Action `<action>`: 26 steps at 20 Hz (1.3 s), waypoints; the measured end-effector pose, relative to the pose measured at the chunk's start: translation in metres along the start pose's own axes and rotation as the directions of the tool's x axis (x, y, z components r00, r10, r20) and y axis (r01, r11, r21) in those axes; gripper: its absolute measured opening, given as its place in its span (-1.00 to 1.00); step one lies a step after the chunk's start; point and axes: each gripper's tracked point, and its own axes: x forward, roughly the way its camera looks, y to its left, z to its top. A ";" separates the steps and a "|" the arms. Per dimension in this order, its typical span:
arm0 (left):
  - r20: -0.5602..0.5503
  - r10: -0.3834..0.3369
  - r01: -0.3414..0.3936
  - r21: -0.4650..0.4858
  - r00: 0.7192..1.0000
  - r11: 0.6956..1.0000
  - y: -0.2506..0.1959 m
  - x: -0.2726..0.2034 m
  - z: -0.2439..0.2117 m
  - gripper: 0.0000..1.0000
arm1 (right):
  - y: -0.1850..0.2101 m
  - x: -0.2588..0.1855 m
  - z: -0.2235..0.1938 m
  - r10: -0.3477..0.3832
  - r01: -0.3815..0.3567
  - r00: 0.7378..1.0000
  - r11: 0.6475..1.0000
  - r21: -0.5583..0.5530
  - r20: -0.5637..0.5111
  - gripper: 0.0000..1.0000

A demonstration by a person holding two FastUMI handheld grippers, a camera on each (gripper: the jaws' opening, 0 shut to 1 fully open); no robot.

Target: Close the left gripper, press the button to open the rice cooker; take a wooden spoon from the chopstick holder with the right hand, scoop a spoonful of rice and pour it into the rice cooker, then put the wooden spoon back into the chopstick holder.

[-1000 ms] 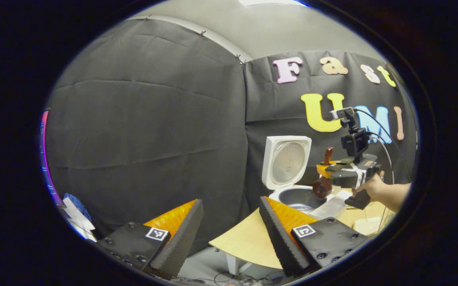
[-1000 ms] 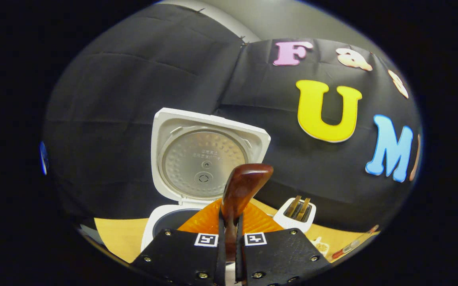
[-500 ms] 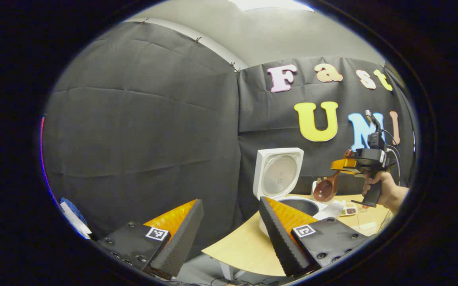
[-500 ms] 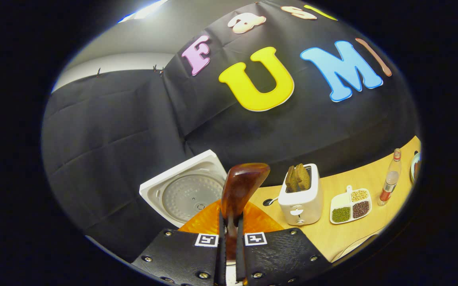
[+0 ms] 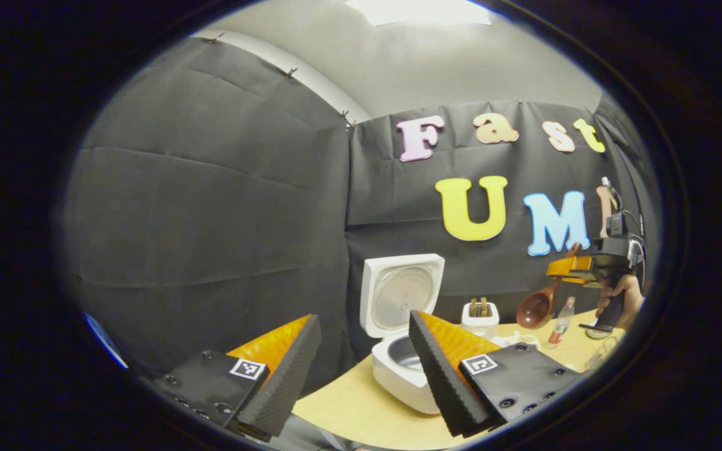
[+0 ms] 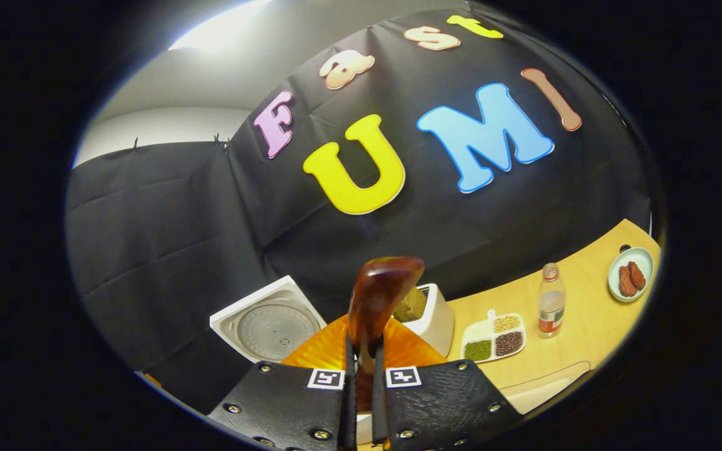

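Here, the right gripper [image 6: 361,376] is pinching one glossy brown wooden spoon [image 6: 378,294] by its handle, bowl hanging in the air above the wooden table [image 5: 348,407], well apart from the one white rice cooker [image 5: 398,369], which is standing with its lid raised. The left gripper [image 5: 361,357] is holding its two fingers spread, gripping nothing. One white toaster [image 5: 480,316] and one clear bottle [image 6: 550,300] are standing nearby.

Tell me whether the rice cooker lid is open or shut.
Open. The rice cooker lid stands raised, showing its metal inner plate, with the pot mouth exposed below.
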 end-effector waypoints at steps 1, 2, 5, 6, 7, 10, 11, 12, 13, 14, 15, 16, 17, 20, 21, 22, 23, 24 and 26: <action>0.004 -0.008 0.008 0.000 1.000 1.000 -0.007 0.000 0.003 0.90 | -0.012 -0.008 0.005 -0.013 0.013 1.000 1.000 0.005 0.004 -0.81; 0.010 -0.018 0.018 -0.001 1.000 1.000 -0.015 0.002 0.006 0.95 | -0.023 -0.016 0.009 -0.030 0.030 0.999 1.000 0.006 0.010 -0.81; 0.026 -0.054 0.054 -0.005 0.998 0.999 -0.039 0.005 0.011 0.90 | -0.058 -0.038 0.026 -0.094 0.094 0.995 0.996 -0.006 0.037 -0.81; 0.032 -0.064 0.064 -0.006 0.997 0.998 -0.046 0.006 0.013 0.90 | -0.070 -0.047 0.031 -0.115 0.116 0.992 0.993 -0.003 0.044 -0.81; 0.037 -0.075 0.075 -0.010 0.996 0.997 -0.053 0.007 0.015 0.95 | -0.080 -0.055 0.035 -0.132 0.132 0.990 0.991 -0.001 0.049 -0.81; 0.036 -0.109 0.110 -0.030 0.993 0.993 -0.075 0.011 0.014 0.90 | -0.113 -0.078 0.049 -0.189 0.190 0.980 0.982 -0.007 0.068 -0.81; 0.034 -0.122 0.123 -0.036 0.992 0.992 -0.083 0.013 0.013 0.90 | -0.124 -0.086 0.054 -0.207 0.209 0.975 0.978 -0.009 0.074 -0.80; 0.034 -0.132 0.133 -0.041 0.991 0.990 -0.090 0.014 0.014 0.90 | -0.133 -0.093 0.057 -0.224 0.225 0.971 0.974 -0.009 0.083 -0.80; 0.042 -0.139 0.141 -0.045 0.989 0.989 -0.095 0.016 0.017 1.00 | -0.143 -0.100 0.061 -0.241 0.242 0.967 0.970 -0.010 0.088 -0.80; 0.046 -0.148 0.150 -0.047 0.988 0.988 -0.101 0.019 0.020 0.90 | -0.153 -0.106 0.062 -0.258 0.260 0.962 0.966 -0.010 0.091 -0.80; 0.047 -0.153 0.155 -0.047 0.987 0.987 -0.106 0.020 0.022 0.95 | -0.163 -0.113 0.063 -0.275 0.277 0.957 0.961 -0.011 0.095 -0.80; 0.047 -0.161 0.164 -0.045 0.986 0.986 -0.112 0.023 0.023 0.95 | -0.173 -0.119 0.063 -0.294 0.296 0.951 0.955 -0.011 0.094 -0.80; 0.049 -0.166 0.168 -0.043 0.985 0.985 -0.117 0.024 0.025 0.95 | -0.183 -0.126 0.061 -0.314 0.317 0.945 0.948 -0.015 0.095 -0.81; 0.060 -0.182 0.184 -0.031 0.982 0.982 -0.128 0.028 0.029 0.90 | -0.211 -0.143 0.055 -0.373 0.377 0.923 0.926 -0.028 0.092 -0.80; 0.058 -0.187 0.189 -0.029 0.981 0.981 -0.133 0.029 0.028 0.90 | -0.220 -0.148 0.051 -0.389 0.392 0.917 0.919 -0.030 0.086 -0.80; 0.053 -0.192 0.194 -0.029 0.980 0.981 -0.137 0.029 0.028 0.95 | -0.229 -0.153 0.048 -0.404 0.408 0.911 0.913 -0.032 0.084 -0.81; 0.049 -0.199 0.200 -0.028 0.979 0.979 -0.140 0.030 0.027 0.95 | -0.238 -0.158 0.046 -0.419 0.423 0.904 0.906 -0.035 0.082 -0.81; 0.047 -0.202 0.203 -0.026 0.978 0.979 -0.143 0.031 0.027 0.95 | -0.247 -0.163 0.044 -0.434 0.437 0.898 0.898 -0.042 0.078 -0.81; 0.038 -0.210 0.211 -0.025 0.977 0.977 -0.151 0.031 0.027 0.95 | -0.265 -0.171 0.036 -0.466 0.469 0.883 0.882 -0.052 0.064 -0.81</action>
